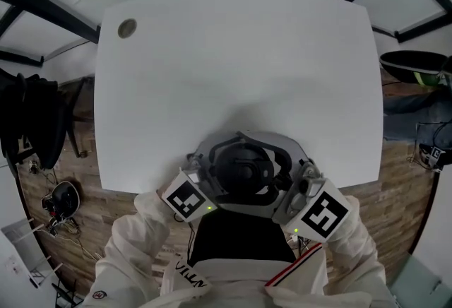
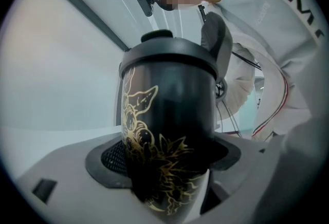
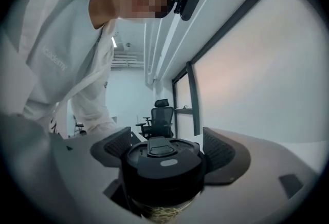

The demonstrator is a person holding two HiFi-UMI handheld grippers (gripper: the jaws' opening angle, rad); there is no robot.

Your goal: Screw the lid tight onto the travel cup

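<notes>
travel cup (image 2: 169,110) inside left tool's (image 2: 167,159) jaws

A white table (image 1: 240,52) with rounded corners fills the middle of the head view, with a small round cable hole (image 1: 127,28) near its far left corner. It stands on a wood-plank floor (image 1: 402,179), where a tangle of cables (image 1: 60,204) lies at the left below dark cloth (image 1: 32,123) that hangs near a black metal frame (image 1: 42,6). In the right gripper view a black office chair (image 3: 159,116) stands far back in a pale, evenly lit room, next to a dark-framed partition (image 3: 193,97), and long white beams (image 3: 169,38) run along the ceiling overhead.
</notes>
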